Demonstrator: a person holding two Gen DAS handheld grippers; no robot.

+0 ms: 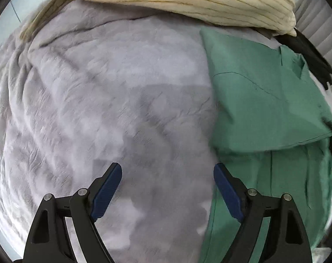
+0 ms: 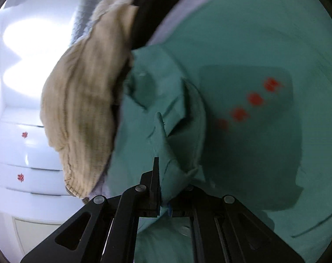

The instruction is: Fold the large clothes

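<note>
Green shirt [image 1: 260, 100] lies right of frame on grey blanket [image 1: 104, 100]. Right gripper [image 2: 163, 164] clamped on shirt fold, likely mid-fold. Left gripper [image 1: 167, 175] wide apart, holding nothing, above blanket. Next, probably: carry pinched edge across, keep cloth flat.

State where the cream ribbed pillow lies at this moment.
In the left wrist view the cream ribbed pillow lies along the top edge, on the far end of the grey blanket, just above the green garment.

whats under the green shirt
The green shirt lies on a grey fleece blanket, which shows beside it. Whatever is beneath the shirt's middle, and below the blanket, is covered.
</note>
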